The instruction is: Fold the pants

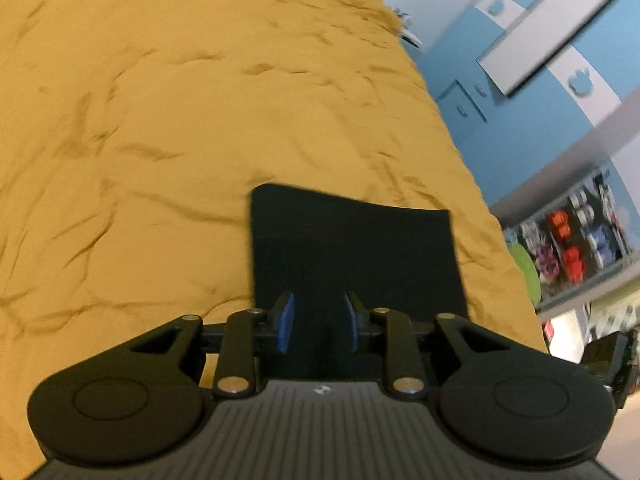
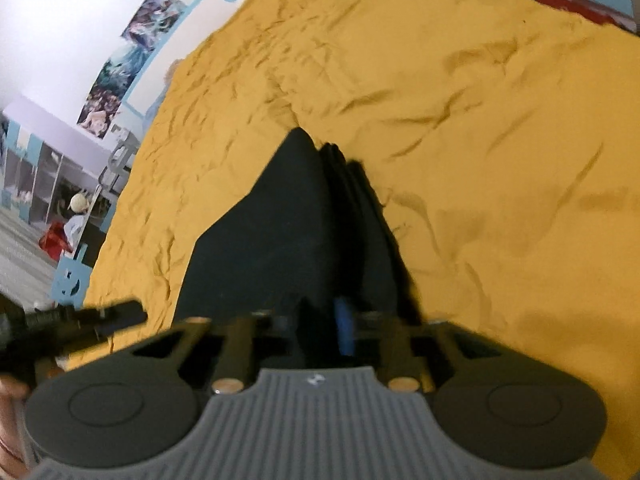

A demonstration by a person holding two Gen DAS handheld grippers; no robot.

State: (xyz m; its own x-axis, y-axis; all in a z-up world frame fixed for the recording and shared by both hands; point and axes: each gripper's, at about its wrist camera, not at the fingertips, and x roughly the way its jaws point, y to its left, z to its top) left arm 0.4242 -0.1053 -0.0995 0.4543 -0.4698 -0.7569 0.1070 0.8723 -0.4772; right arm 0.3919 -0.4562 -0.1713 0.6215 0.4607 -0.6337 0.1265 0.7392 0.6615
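Observation:
The dark pants (image 1: 352, 248) lie as a flat folded rectangle on the yellow bedspread (image 1: 160, 128). My left gripper (image 1: 319, 320) sits at their near edge with its blue-padded jaws apart and nothing between them. In the right wrist view the pants (image 2: 288, 220) hang and bunch in stacked layers from my right gripper (image 2: 320, 332), whose jaws are closed on the fabric. The blue pad (image 2: 345, 330) shows against the cloth. The left gripper's body (image 2: 80, 320) shows at the left edge.
The wrinkled yellow bedspread (image 2: 480, 120) covers the whole bed. Blue and white cabinets (image 1: 520, 80) and a shelf of toys (image 1: 572, 240) stand beyond the bed's right edge. Posters (image 2: 132, 60) and shelving (image 2: 48, 184) are on the left side.

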